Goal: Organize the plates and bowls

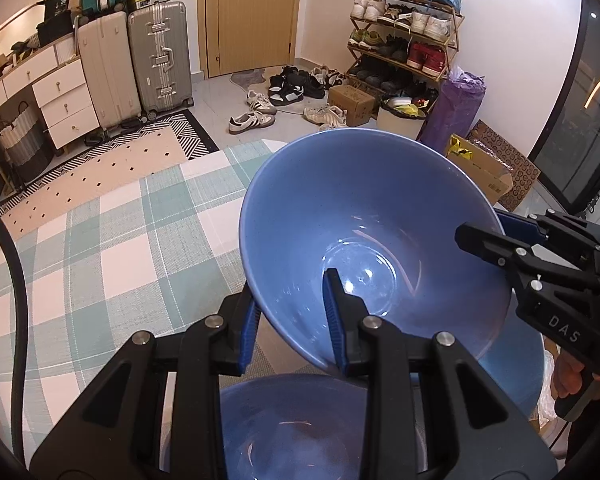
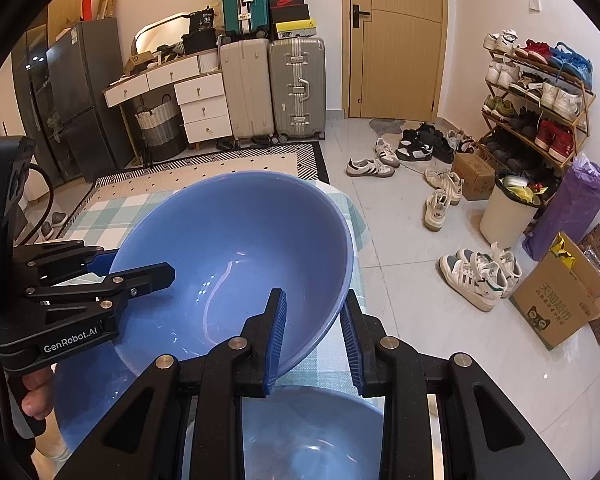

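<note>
2 grippers are clamped on 1 large blue bowl (image 1: 364,216): the left gripper (image 1: 294,320) pinches the near-left rim, the right gripper (image 2: 314,332) the opposite rim. The bowl is held tilted in the air above the checked tablecloth (image 1: 100,240), over a second blue bowl (image 1: 308,432) and, in the right wrist view, a blue plate (image 2: 100,380). The step is judged as carrying the bowl for stacking. Next, the bowl should probably be levelled, centred over the lower bowl, lowered, and only then released by both jaws.
</note>
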### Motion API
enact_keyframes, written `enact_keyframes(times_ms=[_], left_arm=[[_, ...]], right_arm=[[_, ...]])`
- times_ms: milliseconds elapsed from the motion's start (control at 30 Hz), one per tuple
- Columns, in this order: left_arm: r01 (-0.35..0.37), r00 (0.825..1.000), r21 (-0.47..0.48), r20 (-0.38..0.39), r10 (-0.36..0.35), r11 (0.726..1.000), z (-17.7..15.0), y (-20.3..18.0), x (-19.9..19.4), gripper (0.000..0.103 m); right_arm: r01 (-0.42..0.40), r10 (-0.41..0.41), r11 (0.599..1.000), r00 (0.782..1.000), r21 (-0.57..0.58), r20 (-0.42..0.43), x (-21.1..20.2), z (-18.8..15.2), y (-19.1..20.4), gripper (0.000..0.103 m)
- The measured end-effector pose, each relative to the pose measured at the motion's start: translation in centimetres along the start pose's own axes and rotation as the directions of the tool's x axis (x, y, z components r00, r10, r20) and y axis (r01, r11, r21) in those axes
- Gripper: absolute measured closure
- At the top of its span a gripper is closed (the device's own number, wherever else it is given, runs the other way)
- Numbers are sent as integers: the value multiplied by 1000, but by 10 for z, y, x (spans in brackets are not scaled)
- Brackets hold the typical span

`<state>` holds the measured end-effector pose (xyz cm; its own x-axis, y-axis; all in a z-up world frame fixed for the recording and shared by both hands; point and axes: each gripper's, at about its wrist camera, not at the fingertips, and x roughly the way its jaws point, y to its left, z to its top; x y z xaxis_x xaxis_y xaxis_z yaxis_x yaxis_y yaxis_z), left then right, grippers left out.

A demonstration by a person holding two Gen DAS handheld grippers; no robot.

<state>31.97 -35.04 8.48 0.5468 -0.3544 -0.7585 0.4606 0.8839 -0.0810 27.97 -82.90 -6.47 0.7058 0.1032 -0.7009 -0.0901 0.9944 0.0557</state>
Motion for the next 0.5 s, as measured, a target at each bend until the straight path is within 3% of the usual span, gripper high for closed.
enact_keyframes(times_ms=[500], left_arm=[[-3, 999, 7, 48, 3, 1000, -7, -9, -52, 76]], right_arm=[[-6, 7, 1000, 998, -14, 55, -40, 1, 13, 75]])
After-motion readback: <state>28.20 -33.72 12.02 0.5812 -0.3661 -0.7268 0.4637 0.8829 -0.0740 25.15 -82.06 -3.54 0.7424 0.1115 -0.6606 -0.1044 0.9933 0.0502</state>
